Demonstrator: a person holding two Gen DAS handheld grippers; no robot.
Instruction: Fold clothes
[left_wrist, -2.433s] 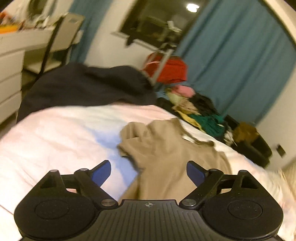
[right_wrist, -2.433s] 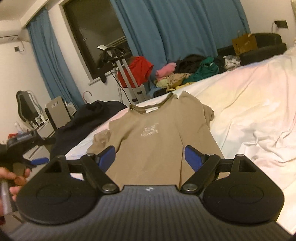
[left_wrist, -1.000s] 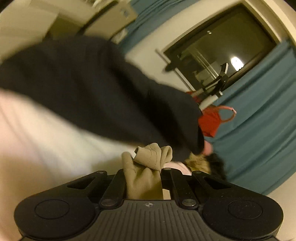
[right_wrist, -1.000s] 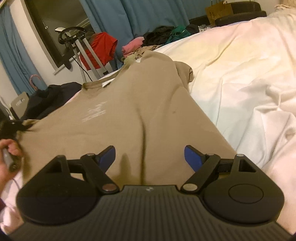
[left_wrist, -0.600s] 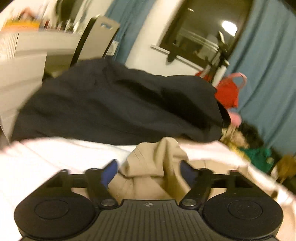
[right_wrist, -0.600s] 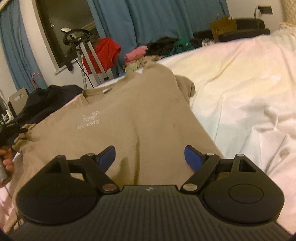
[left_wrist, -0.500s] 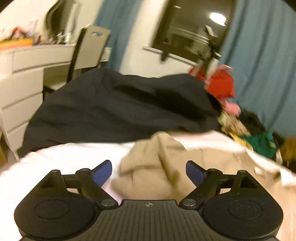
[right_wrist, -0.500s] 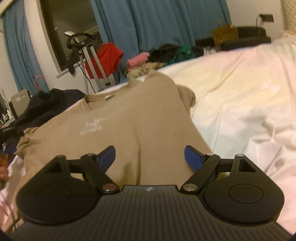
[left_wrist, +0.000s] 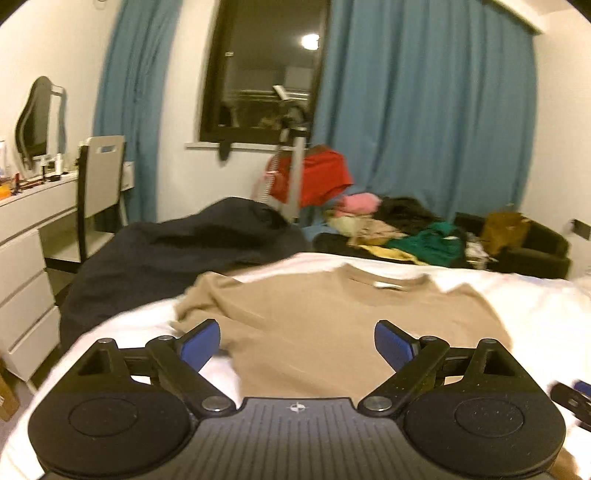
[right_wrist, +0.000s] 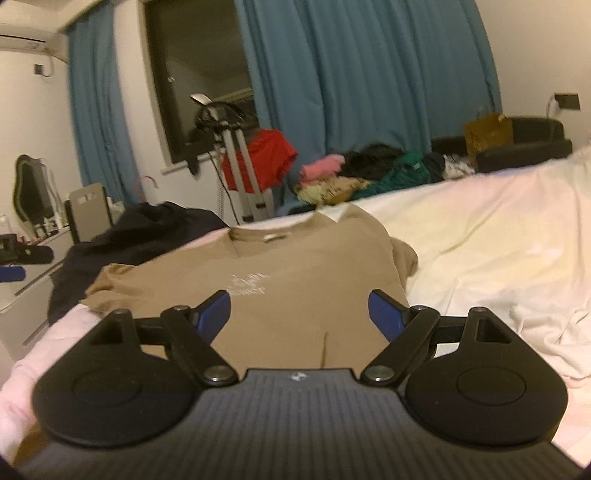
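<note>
A tan T-shirt (left_wrist: 332, 317) lies face up on the white bed (left_wrist: 535, 306), collar toward the window, with both sleeves spread out. My left gripper (left_wrist: 297, 341) hovers above the shirt's left part. Its jaws are opening, and nothing is between them. In the right wrist view the same T-shirt (right_wrist: 295, 266) shows its pale chest print. My right gripper (right_wrist: 300, 314) hangs open over the lower body of the shirt and grips nothing. The hem is hidden under the gripper bodies.
A dark garment (left_wrist: 177, 251) is heaped at the bed's far left corner. Beyond the bed are a pile of mixed clothes (left_wrist: 399, 229), a red garment on a stand (left_wrist: 317, 177) and a dark armchair (left_wrist: 532, 247). A white desk (left_wrist: 22, 258) and a chair (left_wrist: 99, 173) stand at the left.
The left gripper let go of the bunched tan sleeve, opened wide, rolled level and drew back and up. The right gripper rose a little over the shirt.
</note>
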